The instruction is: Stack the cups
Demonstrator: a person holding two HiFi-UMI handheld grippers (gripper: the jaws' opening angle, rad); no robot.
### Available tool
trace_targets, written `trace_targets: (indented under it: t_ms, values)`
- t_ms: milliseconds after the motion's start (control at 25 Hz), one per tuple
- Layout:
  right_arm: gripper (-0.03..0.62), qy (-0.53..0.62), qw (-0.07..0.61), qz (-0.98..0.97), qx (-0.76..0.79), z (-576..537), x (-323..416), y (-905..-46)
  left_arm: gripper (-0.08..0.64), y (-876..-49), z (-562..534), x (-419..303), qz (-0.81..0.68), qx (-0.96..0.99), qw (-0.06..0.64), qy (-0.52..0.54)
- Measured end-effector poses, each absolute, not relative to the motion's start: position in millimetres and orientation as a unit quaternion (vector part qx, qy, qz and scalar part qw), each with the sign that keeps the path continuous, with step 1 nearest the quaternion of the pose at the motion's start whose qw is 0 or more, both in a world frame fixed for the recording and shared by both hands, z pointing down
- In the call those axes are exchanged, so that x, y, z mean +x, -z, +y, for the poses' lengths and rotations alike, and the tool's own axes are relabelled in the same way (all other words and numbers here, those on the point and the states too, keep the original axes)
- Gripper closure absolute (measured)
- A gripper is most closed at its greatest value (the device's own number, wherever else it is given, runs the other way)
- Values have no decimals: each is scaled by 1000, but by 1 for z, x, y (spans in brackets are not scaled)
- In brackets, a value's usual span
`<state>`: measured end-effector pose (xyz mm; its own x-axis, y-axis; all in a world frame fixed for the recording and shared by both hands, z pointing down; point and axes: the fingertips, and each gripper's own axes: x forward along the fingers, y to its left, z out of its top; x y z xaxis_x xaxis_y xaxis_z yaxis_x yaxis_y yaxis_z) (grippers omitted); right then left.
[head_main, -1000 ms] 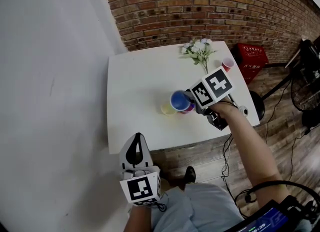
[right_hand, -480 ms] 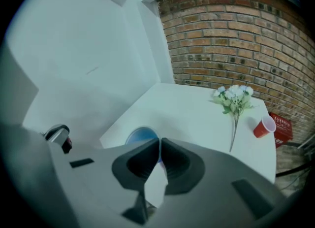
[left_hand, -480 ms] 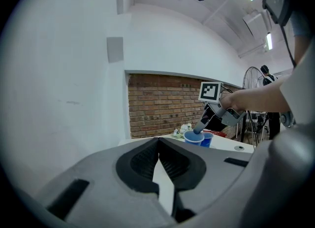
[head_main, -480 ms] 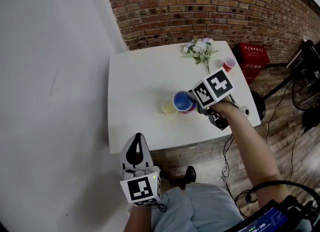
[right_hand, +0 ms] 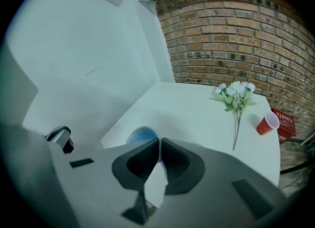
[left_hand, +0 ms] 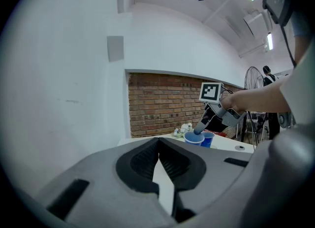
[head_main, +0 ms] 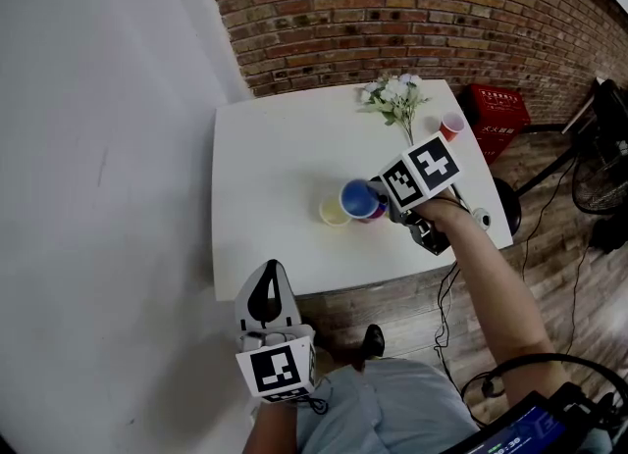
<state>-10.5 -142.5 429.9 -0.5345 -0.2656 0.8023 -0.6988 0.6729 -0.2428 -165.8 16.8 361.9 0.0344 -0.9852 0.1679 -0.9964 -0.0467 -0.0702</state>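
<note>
1. A white table [head_main: 275,148] stands against a brick wall [head_main: 392,11], seen from above by a person holding a gripper in each hand.
2. The right gripper [head_main: 381,199] reaches over the table's near right part. Its jaws are almost closed, pinching the rim of a blue cup [head_main: 357,197] between them.
3. A darker, purplish cup [head_main: 375,214] shows just under the blue cup's right side. It cannot be told whether the two touch.
4. A yellow cup [head_main: 332,212] stands upright on the table just left of the blue cup, toward the near edge.
5. A red cup [head_main: 450,126] stands by the far right corner, well apart from the others.
6. A sprig of white flowers [head_main: 392,99] lies near the far edge, beside the red cup.
7. The left gripper [head_main: 267,276] is held off the table, in front of its near edge. Its jaws are pressed together with nothing between them.
</note>
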Motion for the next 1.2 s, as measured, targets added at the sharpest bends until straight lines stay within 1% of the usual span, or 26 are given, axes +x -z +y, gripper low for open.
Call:
trace_targets:
  t_ms: [840, 1080, 1200]
  values:
    - [566, -283, 391, -827, 288, -146, -9, -439, 551, -367, 14, -168, -692, 715, 41, -88]
    - [554, -275, 388, -831, 287, -147, -12, -438, 551, -368, 13, -168, -692, 715, 41, -89]
    - [566, -278, 387, -832, 285, -147, -12, -437, 551, -368, 13, -168, -692, 715, 41, -89]
